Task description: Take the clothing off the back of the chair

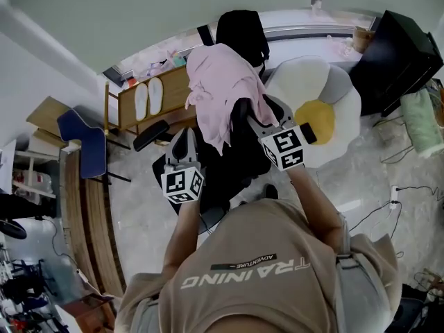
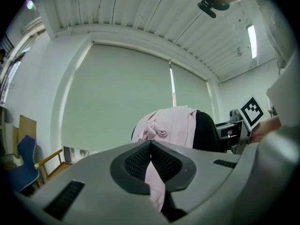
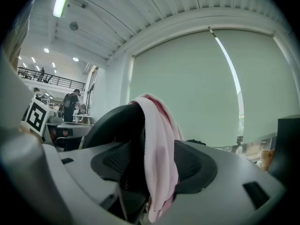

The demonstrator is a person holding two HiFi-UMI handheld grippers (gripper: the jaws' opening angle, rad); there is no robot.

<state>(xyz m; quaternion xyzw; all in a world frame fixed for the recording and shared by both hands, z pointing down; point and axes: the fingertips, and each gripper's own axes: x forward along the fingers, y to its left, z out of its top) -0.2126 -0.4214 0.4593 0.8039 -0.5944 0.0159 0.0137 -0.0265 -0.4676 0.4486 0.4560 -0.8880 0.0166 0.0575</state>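
1. Pale marbled floor (image 1: 139, 214) is spreading out around the black chair (image 1: 239, 33). A wooden rack (image 1: 149, 99) is standing to the left of the chair, and a white-and-yellow cushion (image 1: 326, 109) is lying to its right.
2. Left of the chair's back, the left gripper (image 2: 151, 146) is pointing roughly level. Its jaws are clenching a thin fold of the pink clothing (image 1: 222, 89), which is hanging down from between the pads.
3. The pink clothing is draping over the top of the chair's back, just below the headrest. It is bunching thickly at the crest and trailing down the side nearer the person.
4. At the right edge of the chair's back, the right gripper (image 3: 154, 158) is standing with its jaws released and spread wide. A hanging strip of the clothing and the dark edge of the chair are lying between them, and the pads are not pressing on either.
5. By my judgement, the step in hand is securing a second hold. The right jaws are needing to close on cloth alone, clear of the chair's edge, or the pull is going to drag the chair along.
6. With both holds firm, the lift is calling for both grippers rising together. The bunched cloth is needing to clear the chair's top and headrest before anything is drawn away from the chair. Pulling from one side only is risking a snag on the headrest.
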